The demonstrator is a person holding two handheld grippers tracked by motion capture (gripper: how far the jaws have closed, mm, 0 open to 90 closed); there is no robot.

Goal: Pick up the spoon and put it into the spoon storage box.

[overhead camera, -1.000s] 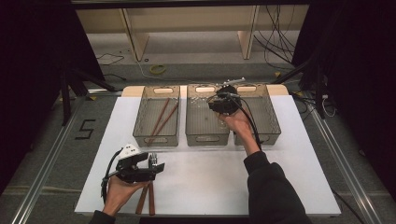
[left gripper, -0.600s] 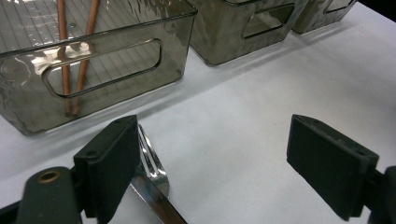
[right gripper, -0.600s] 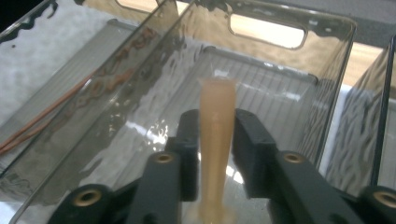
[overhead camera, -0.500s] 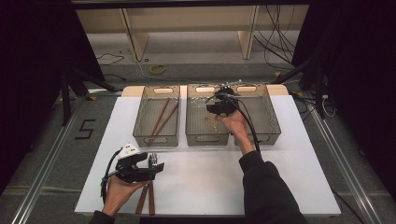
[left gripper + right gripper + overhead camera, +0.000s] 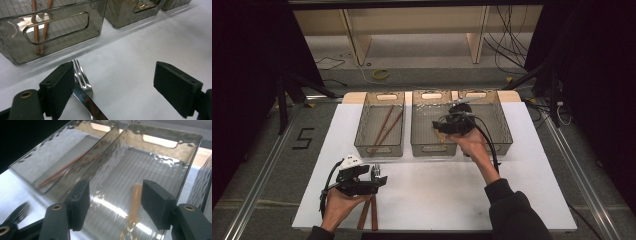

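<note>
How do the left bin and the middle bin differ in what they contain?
The left bin holds two long reddish-brown chopsticks lying slanted; the middle bin holds one shorter orange-handled utensil. The right gripper hangs open above the middle bin, none above the left bin. Both are smoky, see-through, with handle slots.

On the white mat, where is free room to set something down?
The white mat is bare in front of the middle bin and right bin, between the two hands. It is crowded at the front left, where the fork and brown sticks lie by the left hand-held gripper.
</note>
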